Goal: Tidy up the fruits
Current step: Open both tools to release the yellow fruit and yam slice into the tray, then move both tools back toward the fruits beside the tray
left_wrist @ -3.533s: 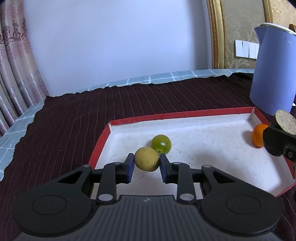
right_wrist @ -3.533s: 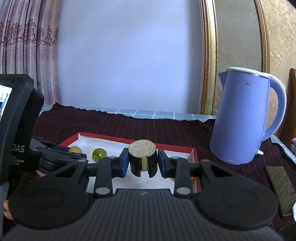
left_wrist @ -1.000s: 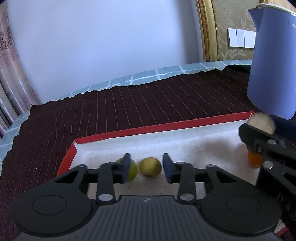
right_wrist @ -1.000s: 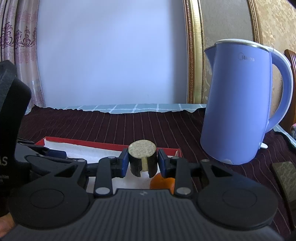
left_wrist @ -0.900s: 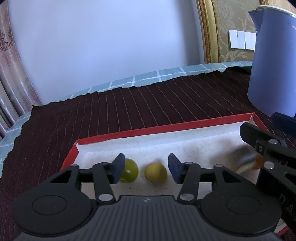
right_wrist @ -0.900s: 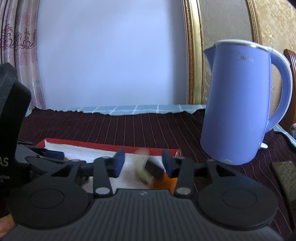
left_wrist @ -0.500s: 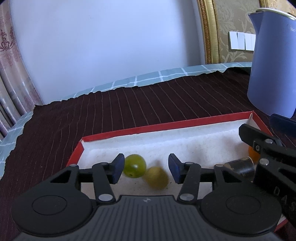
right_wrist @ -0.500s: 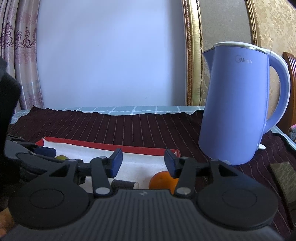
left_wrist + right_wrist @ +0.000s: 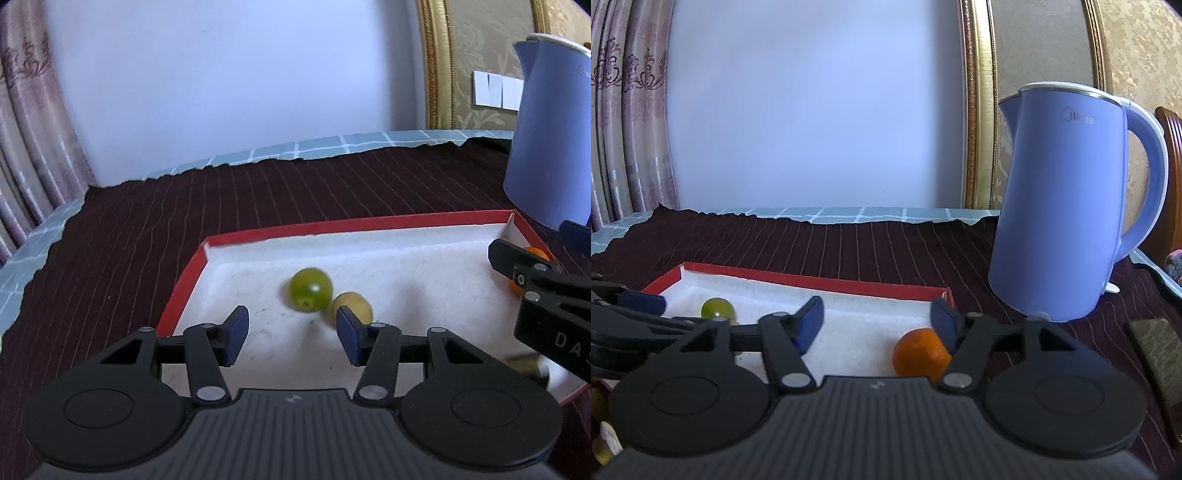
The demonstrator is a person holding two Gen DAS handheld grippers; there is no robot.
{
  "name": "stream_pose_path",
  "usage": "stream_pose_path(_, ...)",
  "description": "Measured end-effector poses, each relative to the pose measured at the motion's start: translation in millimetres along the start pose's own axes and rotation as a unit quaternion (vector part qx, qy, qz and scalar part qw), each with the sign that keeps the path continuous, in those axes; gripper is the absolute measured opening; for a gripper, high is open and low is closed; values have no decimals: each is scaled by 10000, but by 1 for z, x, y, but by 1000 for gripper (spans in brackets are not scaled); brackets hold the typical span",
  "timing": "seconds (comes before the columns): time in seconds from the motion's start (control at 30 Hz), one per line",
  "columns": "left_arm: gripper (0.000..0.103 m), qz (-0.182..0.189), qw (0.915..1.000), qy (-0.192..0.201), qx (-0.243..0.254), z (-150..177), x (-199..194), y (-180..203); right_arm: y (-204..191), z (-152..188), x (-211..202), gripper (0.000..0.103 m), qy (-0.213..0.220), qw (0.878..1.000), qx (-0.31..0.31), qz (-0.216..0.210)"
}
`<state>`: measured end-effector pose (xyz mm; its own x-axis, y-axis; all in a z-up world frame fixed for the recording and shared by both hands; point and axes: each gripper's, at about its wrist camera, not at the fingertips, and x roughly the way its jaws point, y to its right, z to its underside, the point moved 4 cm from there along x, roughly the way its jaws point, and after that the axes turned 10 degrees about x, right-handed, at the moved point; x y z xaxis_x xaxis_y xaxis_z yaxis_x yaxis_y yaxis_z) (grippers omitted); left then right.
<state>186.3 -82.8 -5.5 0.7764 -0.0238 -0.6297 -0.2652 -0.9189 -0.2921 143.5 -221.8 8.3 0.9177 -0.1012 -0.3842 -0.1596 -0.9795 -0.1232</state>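
Shallow red-rimmed tray (image 9: pixel 354 223) with white grainy floor, on dark ribbed cloth (image 9: pixel 147 229). Inside: round green fruit (image 9: pixel 309 290) touching round yellow fruit (image 9: pixel 352 302); orange fruit (image 9: pixel 919 356) near right corner. Smooth blue kettle (image 9: pixel 1067 206) beside tray. Left claw (image 9: pixel 291 334) released, angled down over tray, nothing between pads. Right claw (image 9: pixel 877 325) just opening, released, nearly level, nothing gripped.
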Motion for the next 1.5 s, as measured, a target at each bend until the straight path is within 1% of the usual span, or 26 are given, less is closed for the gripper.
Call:
stream_pose_path(0.07, 52, -3, 10000, -38, -63, 4, 0, -5, -1, 1, -2, 81, 46, 10000, -45, 6)
stream_pose_path(0.1, 52, -21, 9999, -51, -86, 6, -1, -7, -2, 2, -3, 83, 49, 10000, -59, 8)
stream_pose_path(0.2, 52, -62, 9998, -76, -157, 12, -2, -12, -4, 5, -5, 93, 57, 9999, -84, 4)
stream_pose_path(0.27, 52, -77, 9997, -87, -191, 17, -3, -16, -5, 6, -8, 103, 99, 9999, -104, -4)
stream_pose_path(0.3, 52, -86, 9997, -95, -204, 18, -3, -17, -5, 6, -9, 103, 123, 9999, -109, -2)
stream_pose_path(0.37, 61, -89, 9996, -104, -232, 22, -5, -20, -6, 8, -10, 103, 86, 9999, -76, -25)
stream_pose_path(0.4, 69, -102, 9996, -93, -248, 24, -6, -21, -5, 8, -10, 103, 47, 10000, -46, -55)
stream_pose_path(0.43, 73, -138, 9995, -62, -264, 26, -7, -23, -5, 10, -9, 103, -18, 10000, -11, -84)
stream_pose_path(0.53, 75, -238, 9993, 36, -280, 30, -13, -27, -6, 15, -8, 103, -157, 9998, 5, -109)
stream_pose_path(0.67, 80, -261, 9991, 77, -331, 36, -17, -32, -9, 24, -14, 103, -148, 9998, -8, -100)
stream_pose_path(0.8, 80, -222, 9991, 56, -356, 42, -19, -33, -17, 31, -20, 103, 15, 9995, -276, 175)
stream_pose_path(0.87, 81, -211, 9991, 48, -373, 46, -20, -34, -23, 35, -25, 103, 143, 9976, -549, 394)
stream_pose_path(0.93, 88, -229, 9989, 35, -396, 49, -21, -36, -28, 38, -27, 103, 183, 9962, -720, 462)
stream_pose_path(1.03, 89, -200, 9989, 81, -428, 54, -23, -39, -29, 39, -29, 103, 133, 9955, -819, 465)
stream_pose_path(1.13, 89, -124, 9988, 106, -456, 56, -26, -40, -26, 39, -32, 103, 112, 9969, -709, 336)
stream_pose_path(1.27, 89, -63, 9989, 169, -432, 60, -31, -40, -17, 37, -40, 103, 108, 9992, -329, 221)
stream_pose_path(1.4, 90, -42, 9988, 214, -434, 64, -35, -42, -11, 39, -50, 103, 119, 9999, -102, 54)
stream_pose_path(1.5, 90, -30, 9988, 221, -431, 67, -36, -43, -10, 40, -56, 103, 101, 9999, -11, 25)
